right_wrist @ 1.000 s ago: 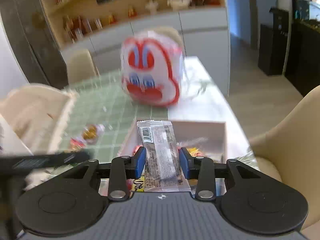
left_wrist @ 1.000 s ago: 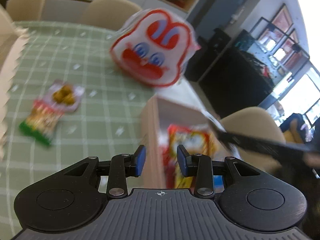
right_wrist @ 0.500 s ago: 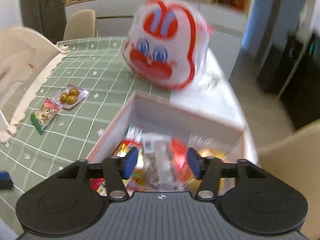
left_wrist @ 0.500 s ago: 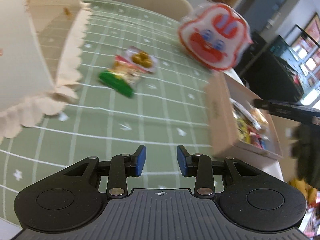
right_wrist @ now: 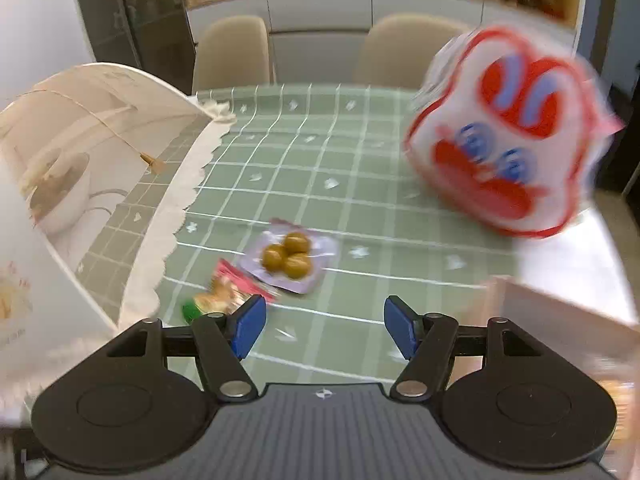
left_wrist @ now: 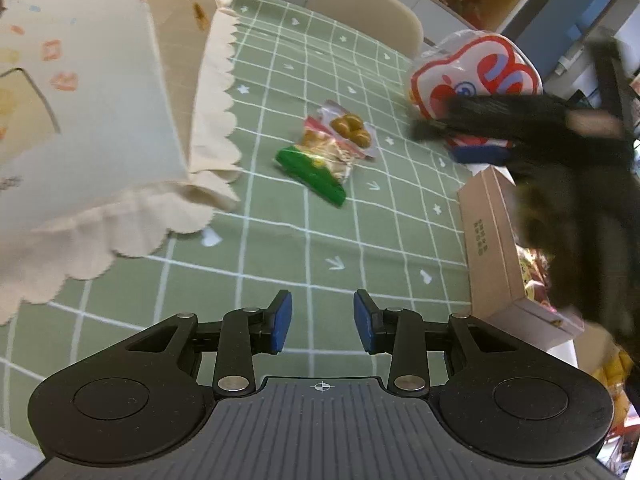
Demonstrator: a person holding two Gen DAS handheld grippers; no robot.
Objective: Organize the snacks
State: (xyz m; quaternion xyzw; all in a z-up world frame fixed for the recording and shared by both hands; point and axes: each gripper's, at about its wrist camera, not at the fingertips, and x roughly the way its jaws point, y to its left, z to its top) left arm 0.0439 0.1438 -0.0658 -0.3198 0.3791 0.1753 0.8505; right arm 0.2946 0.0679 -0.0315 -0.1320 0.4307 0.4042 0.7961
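Two snack packets lie together on the green checked tablecloth: a clear packet with three brown balls [left_wrist: 352, 130] [right_wrist: 289, 260] and a green-ended snack packet [left_wrist: 316, 164] [right_wrist: 218, 300]. A cardboard box [left_wrist: 486, 236] [right_wrist: 560, 312] holding several snacks stands at the right. My left gripper [left_wrist: 322, 322] is open and empty, above the cloth well short of the packets. My right gripper [right_wrist: 324, 326] is open and empty, just in front of the packets; it shows blurred above the box in the left wrist view [left_wrist: 560, 152].
A large red-and-white rabbit-face bag [left_wrist: 476, 76] [right_wrist: 512, 136] stands behind the box. A cream fabric food cover [left_wrist: 100, 120] [right_wrist: 88, 184] fills the left side. Beige chairs [right_wrist: 232, 52] stand at the table's far edge.
My right gripper let go of the silver snack packet over the box, opened wide and swung left toward the two packets. My left gripper moved left and back from the box.
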